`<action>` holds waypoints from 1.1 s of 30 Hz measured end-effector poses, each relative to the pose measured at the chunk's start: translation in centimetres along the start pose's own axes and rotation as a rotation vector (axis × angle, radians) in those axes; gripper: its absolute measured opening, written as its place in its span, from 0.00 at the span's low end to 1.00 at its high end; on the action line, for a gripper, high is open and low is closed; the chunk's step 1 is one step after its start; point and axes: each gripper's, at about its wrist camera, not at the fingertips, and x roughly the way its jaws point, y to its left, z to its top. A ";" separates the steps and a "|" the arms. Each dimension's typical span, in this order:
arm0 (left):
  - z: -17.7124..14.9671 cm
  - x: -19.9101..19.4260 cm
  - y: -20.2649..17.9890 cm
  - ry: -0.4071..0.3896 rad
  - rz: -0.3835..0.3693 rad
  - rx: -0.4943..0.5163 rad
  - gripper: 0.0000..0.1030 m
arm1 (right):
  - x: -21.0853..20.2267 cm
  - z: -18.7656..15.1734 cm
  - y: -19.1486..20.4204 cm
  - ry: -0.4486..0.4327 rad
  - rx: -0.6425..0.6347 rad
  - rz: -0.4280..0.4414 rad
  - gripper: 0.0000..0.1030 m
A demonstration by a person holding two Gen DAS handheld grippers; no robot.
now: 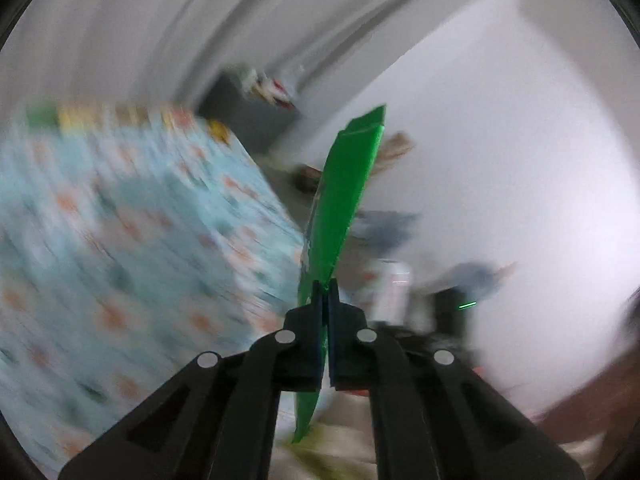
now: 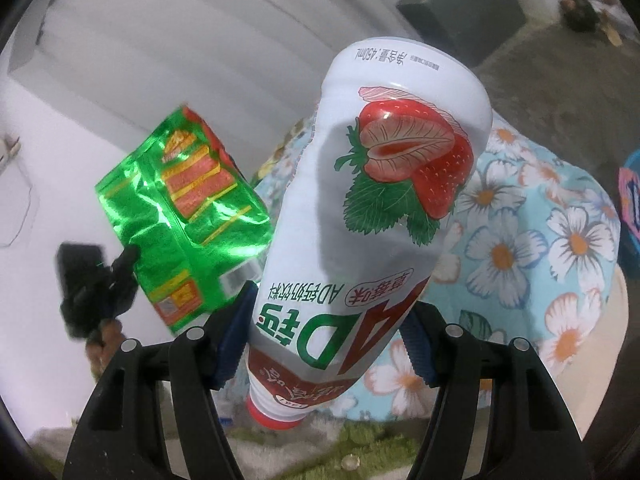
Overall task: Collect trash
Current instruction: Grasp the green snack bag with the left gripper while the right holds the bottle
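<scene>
Both pieces of trash appeared to be already picked up and carried in the air, so by my reading the gathering was well along; what remained was dropping them somewhere, and no bin or bag showed in either view.

The left tongs were pinched nearly together on a green snack wrapper, seen edge-on in the left wrist view as a thin, flat blade rising above the tips. From the right wrist view the same green snack wrapper looked crinkled and shiny, with red and yellow print, hanging left of the bottle.

The right tongs were closed around a white bottle, gripped near its red-capped neck, cap toward the camera and base away. It bore a strawberry picture and green lettering, and its side looked dented.

Behind the bottle lay a flower-patterned blue cloth; what it covered I could not tell.
</scene>
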 end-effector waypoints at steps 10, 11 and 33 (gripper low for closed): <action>-2.2 6.1 9.9 0.071 0.138 -0.278 0.02 | 4.3 -0.2 -0.8 0.158 -0.035 -0.028 0.61; -2.4 6.6 10.6 0.070 0.144 -0.304 0.02 | 5.1 -0.1 -0.9 0.167 -0.038 -0.041 0.61; -6.1 12.2 8.4 0.029 0.391 -0.147 0.30 | 12.1 -1.6 3.3 0.113 -0.154 -0.338 0.61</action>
